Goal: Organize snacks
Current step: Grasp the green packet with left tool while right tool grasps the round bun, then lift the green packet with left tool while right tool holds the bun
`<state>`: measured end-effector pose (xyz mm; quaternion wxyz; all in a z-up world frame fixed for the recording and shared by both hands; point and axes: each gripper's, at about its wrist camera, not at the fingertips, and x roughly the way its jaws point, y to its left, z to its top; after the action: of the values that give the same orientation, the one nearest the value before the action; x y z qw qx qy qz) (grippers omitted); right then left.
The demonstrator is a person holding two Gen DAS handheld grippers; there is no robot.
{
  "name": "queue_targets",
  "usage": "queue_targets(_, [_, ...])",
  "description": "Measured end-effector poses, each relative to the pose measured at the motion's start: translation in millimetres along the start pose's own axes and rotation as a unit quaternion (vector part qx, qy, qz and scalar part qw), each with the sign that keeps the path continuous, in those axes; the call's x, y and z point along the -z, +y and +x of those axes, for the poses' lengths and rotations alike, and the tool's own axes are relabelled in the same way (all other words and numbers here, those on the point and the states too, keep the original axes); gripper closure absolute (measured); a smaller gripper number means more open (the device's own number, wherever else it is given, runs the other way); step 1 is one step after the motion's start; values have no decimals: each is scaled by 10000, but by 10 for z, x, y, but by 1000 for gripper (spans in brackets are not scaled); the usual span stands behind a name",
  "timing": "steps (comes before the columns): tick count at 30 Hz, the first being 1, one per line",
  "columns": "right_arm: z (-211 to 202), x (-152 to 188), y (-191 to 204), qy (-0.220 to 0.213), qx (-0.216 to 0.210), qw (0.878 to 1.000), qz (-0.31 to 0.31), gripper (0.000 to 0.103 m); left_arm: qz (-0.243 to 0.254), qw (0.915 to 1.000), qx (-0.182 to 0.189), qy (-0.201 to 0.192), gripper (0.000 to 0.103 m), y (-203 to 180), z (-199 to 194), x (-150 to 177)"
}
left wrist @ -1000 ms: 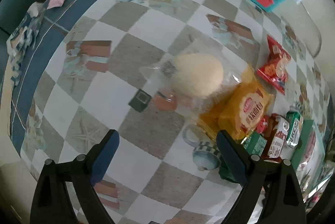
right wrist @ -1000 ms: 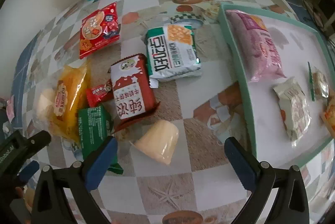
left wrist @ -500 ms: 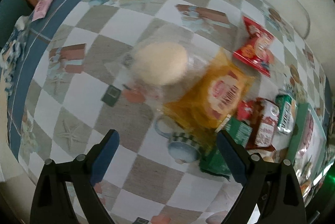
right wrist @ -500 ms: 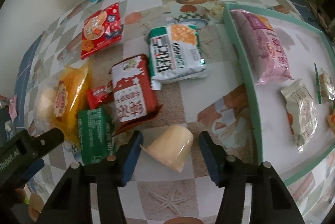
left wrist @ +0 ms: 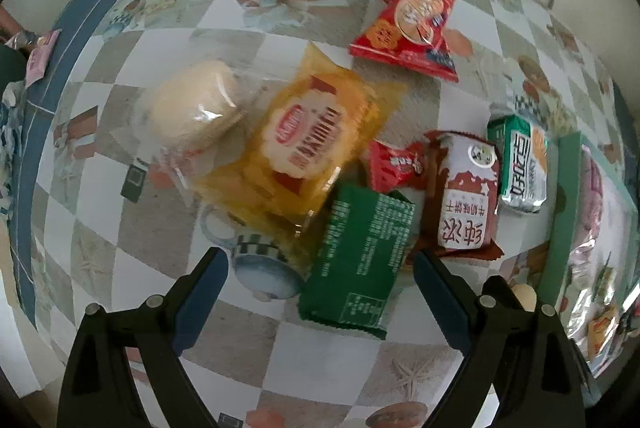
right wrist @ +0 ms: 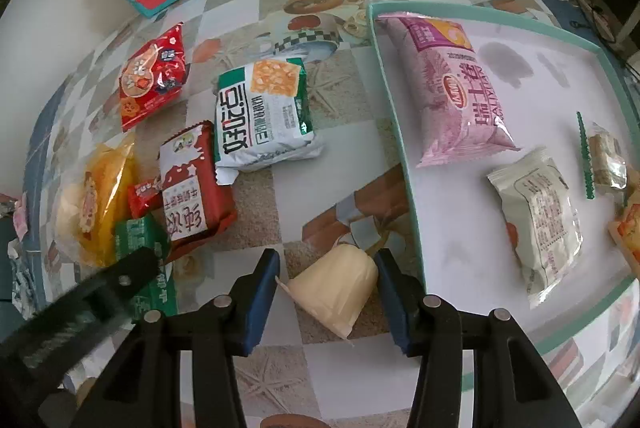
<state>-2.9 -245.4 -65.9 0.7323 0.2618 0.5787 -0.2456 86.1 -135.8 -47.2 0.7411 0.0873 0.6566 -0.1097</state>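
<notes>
A: How much of the sorting is done?

B: Four packets already lie in the tray (right wrist: 394,75) at the table's right side: a pink roll (right wrist: 448,83), a white pouch (right wrist: 540,216), a small clear-wrapped bar (right wrist: 606,159), and an orange packet cut off by the picture's edge. Which snack goes where is not evident.

A: What is left on the tablecloth (right wrist: 304,183)?

B: A red bag (left wrist: 408,23), a yellow cake (left wrist: 308,143) with a pale bun (left wrist: 196,111) beside it toward the left edge, a small red sachet (left wrist: 394,163), a green packet (left wrist: 360,256), a brown-red pack (left wrist: 466,195), a green-white pack (left wrist: 520,155) and a jelly cup (right wrist: 334,288).

A: The jaws?

B: The right gripper (right wrist: 328,292) has just been closing around the jelly cup, which lies just beside the tray's near rim; both pads seem to meet it, so it reads as grasped. The left gripper (left wrist: 320,292) hangs released above the green packet, touching nothing.

A: Progress, then?

B: Likely under halfway; the cup appears next for the tray.
</notes>
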Motion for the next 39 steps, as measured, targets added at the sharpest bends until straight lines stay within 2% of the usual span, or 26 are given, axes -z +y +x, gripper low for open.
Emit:
queue_targets(3, [17, 1, 45, 0, 39, 10000, -44, 51, 59, 10000, -6, -25, 16, -145, 29, 28])
queue_targets(5, [1, 1, 37, 6, 64, 10000, -75, 51, 88, 9999, 14, -51, 26, -221, 19, 43])
queue_targets(6, [5, -2, 45, 9, 74, 9999, -84, 51, 104, 9999, 39, -57, 38, -252, 10, 49])
queue_targets(7, [-4, -4, 36, 15, 81, 9999, -95, 51, 111, 9999, 40, -48, 44, -250, 4, 38])
queue_targets(11, [11, 22, 104, 23, 124, 9998, -138, 51, 90, 9999, 118, 18, 46, -327, 16, -6])
queue_targets(18, [-69, 17, 38, 100, -124, 9999, 0, 51, 91, 9998, 161, 60, 58, -343, -32, 27])
queue_targets(24, [-217, -9, -17, -6, -259, 9997, 22, 52, 97, 9994, 326, -51, 60, -414, -167, -4])
queue_targets(25, [-245, -13, -22, -31, -276, 9996, 22, 55, 98, 9994, 337, -80, 60, -387, -218, 6])
queue_targets(27, [-311, -23, -36, -93, -288, 9995, 18, 69, 132, 9990, 395, -148, 60, -356, -353, 33])
queue_targets(31, [-373, -45, -75, -127, -315, 9994, 28, 69, 136, 9986, 406, -319, 60, -311, -606, 29])
queue_targets(34, [-299, -26, -83, 59, -322, 9995, -38, 67, 118, 9984, 370, -415, 60, -316, -706, 34])
queue_targets(39, [-192, 37, -24, 229, -202, 9994, -184, 67, 90, 9992, 244, -311, 60, -269, -667, 45])
